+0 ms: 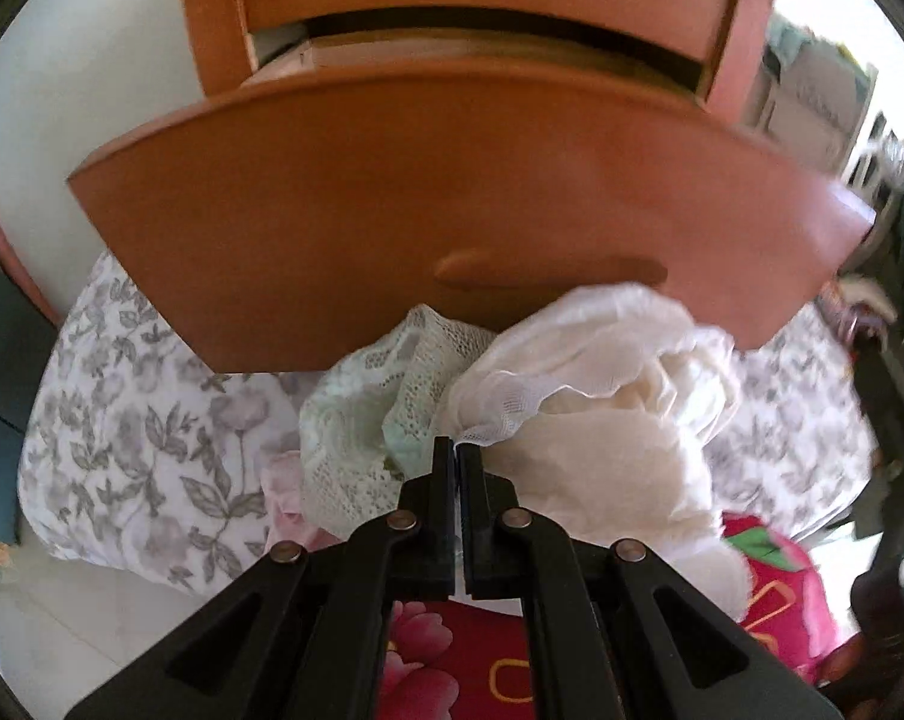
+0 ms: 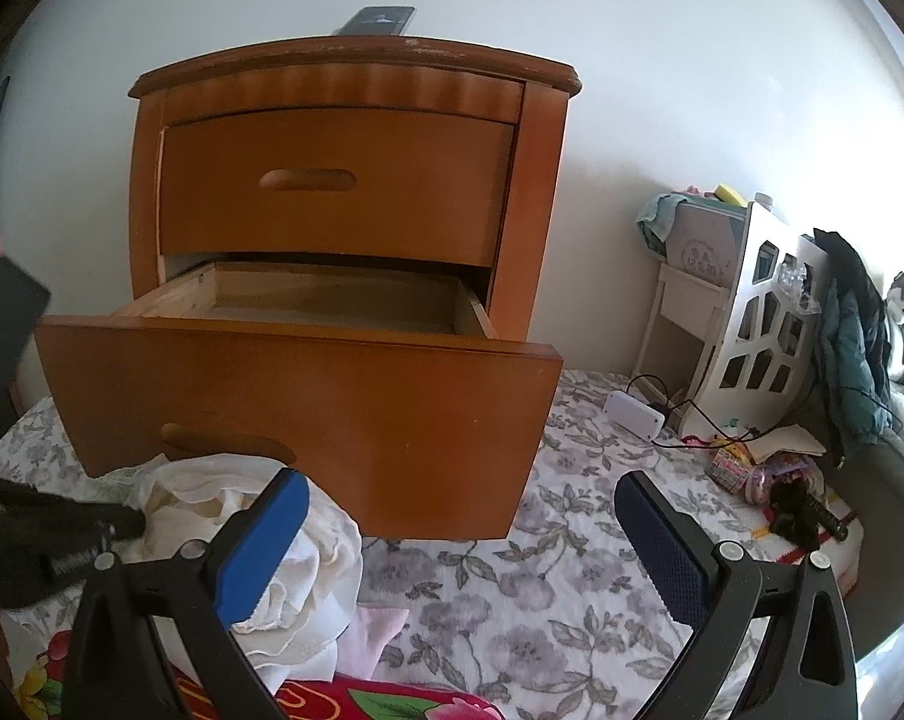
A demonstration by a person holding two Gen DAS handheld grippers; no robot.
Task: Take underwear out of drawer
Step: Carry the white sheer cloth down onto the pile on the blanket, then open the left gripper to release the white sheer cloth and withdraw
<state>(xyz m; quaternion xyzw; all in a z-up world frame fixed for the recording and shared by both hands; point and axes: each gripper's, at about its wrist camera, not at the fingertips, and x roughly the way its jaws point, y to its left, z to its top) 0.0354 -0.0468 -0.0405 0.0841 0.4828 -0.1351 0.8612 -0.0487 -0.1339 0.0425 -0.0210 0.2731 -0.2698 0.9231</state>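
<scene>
Jaws of the left gripper (image 1: 455, 447) are clamped on the white underwear (image 1: 595, 396), which hangs bunched just below the open drawer (image 2: 308, 396), over the floral sheet (image 2: 571, 588). The right gripper (image 2: 460, 546) stands wide apart, holding nothing, beside the cloth. The wooden nightstand (image 2: 356, 84) rises behind.

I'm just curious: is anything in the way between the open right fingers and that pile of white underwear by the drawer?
Nothing visible: the white underwear lies on the floral sheet right behind the right gripper.
</scene>
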